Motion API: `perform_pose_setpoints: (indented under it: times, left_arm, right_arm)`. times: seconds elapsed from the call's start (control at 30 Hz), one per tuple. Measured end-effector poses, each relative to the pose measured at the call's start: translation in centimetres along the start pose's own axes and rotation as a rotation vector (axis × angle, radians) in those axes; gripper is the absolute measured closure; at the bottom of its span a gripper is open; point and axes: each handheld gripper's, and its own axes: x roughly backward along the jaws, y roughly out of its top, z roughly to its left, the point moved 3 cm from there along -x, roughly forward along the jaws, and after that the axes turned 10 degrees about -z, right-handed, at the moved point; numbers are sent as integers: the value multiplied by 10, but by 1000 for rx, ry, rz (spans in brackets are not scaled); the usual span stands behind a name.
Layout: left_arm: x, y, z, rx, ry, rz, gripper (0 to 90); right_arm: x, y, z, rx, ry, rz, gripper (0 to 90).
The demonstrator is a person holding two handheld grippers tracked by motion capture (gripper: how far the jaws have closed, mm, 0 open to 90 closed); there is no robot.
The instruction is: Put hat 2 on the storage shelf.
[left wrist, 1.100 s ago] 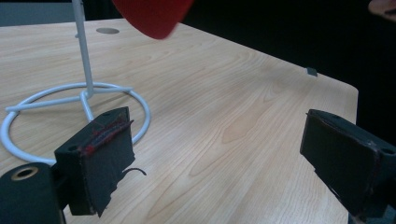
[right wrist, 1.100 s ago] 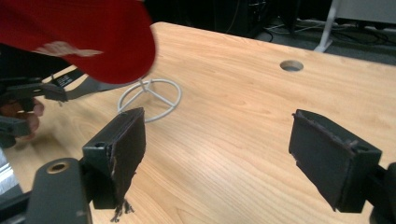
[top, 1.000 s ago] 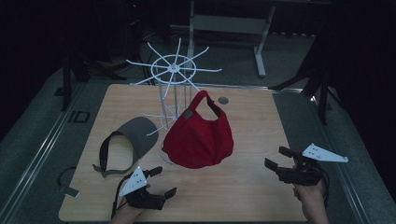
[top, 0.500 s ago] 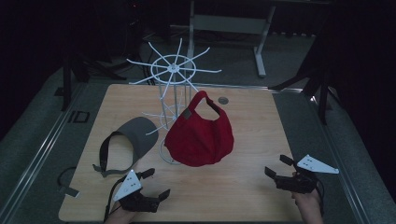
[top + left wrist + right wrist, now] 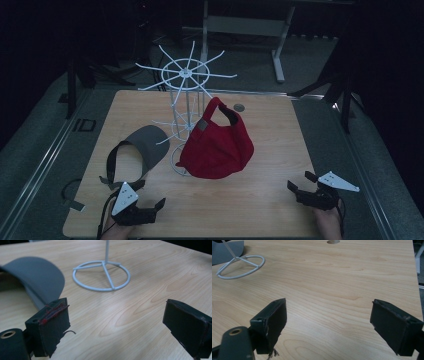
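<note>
Cap (image 5: 220, 147), red, hangs on the white wire rack (image 5: 186, 75) mid-surface, beside a grey visor (image 5: 142, 145). Both grippers, left (image 5: 150, 207) and right (image 5: 300, 184), rest low at the near edge, fingers apart and empty. Any reach should probably come in level, clear of the rack's ring base (image 5: 101, 276).

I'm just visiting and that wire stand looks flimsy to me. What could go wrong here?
The red cap hangs on one side of the thin white stand, so tugging it might tip the stand. The grey visor lies right beside the stand's ring base; the open left gripper could knock that base when reaching for it. The right gripper, also open, sits near the table edge.
</note>
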Motion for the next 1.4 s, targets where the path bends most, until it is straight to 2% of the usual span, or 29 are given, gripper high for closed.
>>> perform_pose_setpoints:
  times: [0.1, 0.27, 0.43, 0.5, 0.63, 0.73, 0.87, 1.03, 1.2, 1.3, 1.4]
  left_arm:
    - [5, -2, 6, 16, 22, -3, 73]
    - [14, -2, 17, 25, 53, 31, 74]
    - [30, -2, 37, 32, 135, 33, 74]
    - [35, -3, 44, 38, 152, 29, 73]
    - [47, -5, 60, 56, 219, 42, 74]
    - [54, -8, 73, 73, 276, 78, 74]
    - [57, -14, 88, 86, 321, 129, 75]
    - [51, -19, 100, 129, 338, 186, 75]
    - [40, -20, 103, 120, 337, 220, 86]
    - [35, -20, 106, 110, 349, 236, 140]
    - [29, -22, 108, 112, 337, 266, 195]
  right_arm:
    - [-1, -2, -3, -9, -2, -14, 138]
    - [-2, -6, -6, 9, -29, -18, 138]
    - [-5, -11, -9, 5, -59, -15, 138]
    - [-5, -12, -11, 2, -86, -16, 138]
    - [-7, -16, -13, -11, -95, -15, 138]
    - [-9, -19, -13, -14, -88, -5, 138]
    - [-12, -21, -12, -9, -80, 6, 138]
    - [-12, -22, -13, -21, -75, 8, 138]
    - [-13, -23, -13, -18, -73, 17, 138]
    - [-13, -23, -13, -19, -73, 14, 139]
    - [-12, -23, -13, -21, -74, 9, 138]
